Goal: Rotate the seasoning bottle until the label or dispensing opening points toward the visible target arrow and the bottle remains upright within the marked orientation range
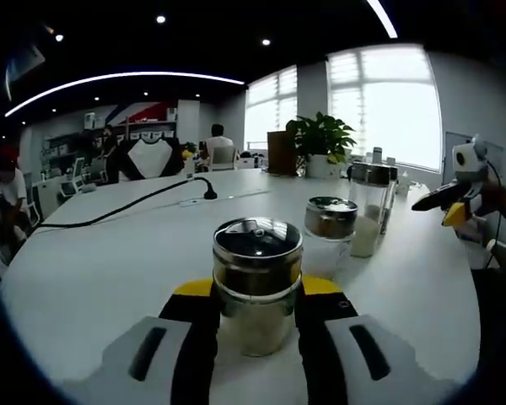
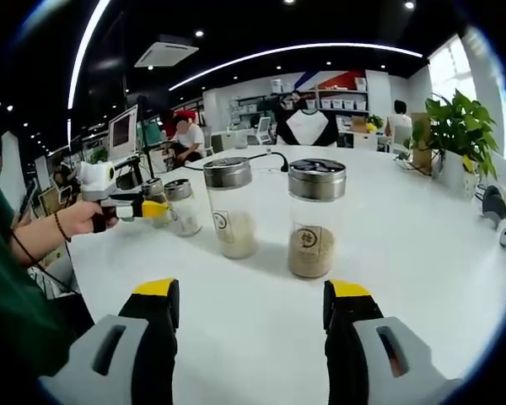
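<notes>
— Steel lid and glass body: is the seasoning bottle (image 1: 257, 283) fully visible in the left gripper view?

— Not quite. Its base is hidden behind the left gripper (image 1: 257, 337), whose black jaws press against both sides of the bottle and hold it upright. No arrow or marking can be made out on the surface.

— And from the other side?

— In the right gripper view that same bottle (image 2: 156, 201) is largely covered by the left gripper (image 2: 143, 208) and the person's hand (image 2: 83, 217). The right gripper (image 2: 251, 321) sits with its jaws spread wide, nothing between them; the tall jar (image 2: 314, 218) stands just ahead of it, a second tall jar (image 2: 231, 208) beside that, and a small jar (image 2: 182, 207) near the held bottle.

— The setting?

— A round white table (image 2: 405, 245) in an open office, with a black cable (image 1: 126, 207) and a potted plant (image 1: 322, 143) by the windows.
</notes>
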`<state>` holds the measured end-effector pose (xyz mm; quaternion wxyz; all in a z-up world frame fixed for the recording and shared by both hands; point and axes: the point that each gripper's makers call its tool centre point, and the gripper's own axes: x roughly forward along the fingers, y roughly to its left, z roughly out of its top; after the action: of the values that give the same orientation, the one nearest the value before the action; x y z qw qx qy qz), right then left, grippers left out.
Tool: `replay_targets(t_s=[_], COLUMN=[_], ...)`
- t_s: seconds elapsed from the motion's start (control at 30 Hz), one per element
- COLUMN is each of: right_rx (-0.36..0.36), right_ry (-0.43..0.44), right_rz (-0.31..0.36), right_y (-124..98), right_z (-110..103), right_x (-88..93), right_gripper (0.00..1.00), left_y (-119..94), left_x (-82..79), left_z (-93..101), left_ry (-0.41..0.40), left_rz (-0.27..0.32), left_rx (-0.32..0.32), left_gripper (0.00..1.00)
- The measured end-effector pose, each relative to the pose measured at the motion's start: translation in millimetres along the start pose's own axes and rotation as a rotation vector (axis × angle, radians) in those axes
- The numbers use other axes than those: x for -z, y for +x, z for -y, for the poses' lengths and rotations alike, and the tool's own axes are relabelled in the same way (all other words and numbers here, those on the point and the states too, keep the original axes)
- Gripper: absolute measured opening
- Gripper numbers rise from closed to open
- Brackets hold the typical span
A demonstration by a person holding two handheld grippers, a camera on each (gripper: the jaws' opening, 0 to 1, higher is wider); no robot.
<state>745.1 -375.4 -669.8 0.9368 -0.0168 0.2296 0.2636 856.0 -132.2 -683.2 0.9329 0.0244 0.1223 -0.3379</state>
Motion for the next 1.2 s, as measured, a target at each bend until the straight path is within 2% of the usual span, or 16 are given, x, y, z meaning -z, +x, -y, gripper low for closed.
replay_targets(t_s=[0.4,0.77,1.2], right_rx=[0.010,0.018,0.016], right_ry=[0.008,0.019,0.019], right_rz=[0.019,0.015,0.008], right_y=[-1.5,-3.3,-2.4], right_z=[2.8,5.1,3.8], right_x=[-6.0,-2.1,-1.1], right_gripper=[0.70,0.70,0.70], left_y=[0.2,-0.4,1.3], left_x=[1.6,1.7,0.6], left_z=[-2.1,-1.9,1.2], left_ry=[-0.003,-0.006,0.036], left_rz=[0.000,0.003,-0.006], left_rx=[-0.007,-0.012,0.171], left_gripper=[0.36,0.36,0.36])
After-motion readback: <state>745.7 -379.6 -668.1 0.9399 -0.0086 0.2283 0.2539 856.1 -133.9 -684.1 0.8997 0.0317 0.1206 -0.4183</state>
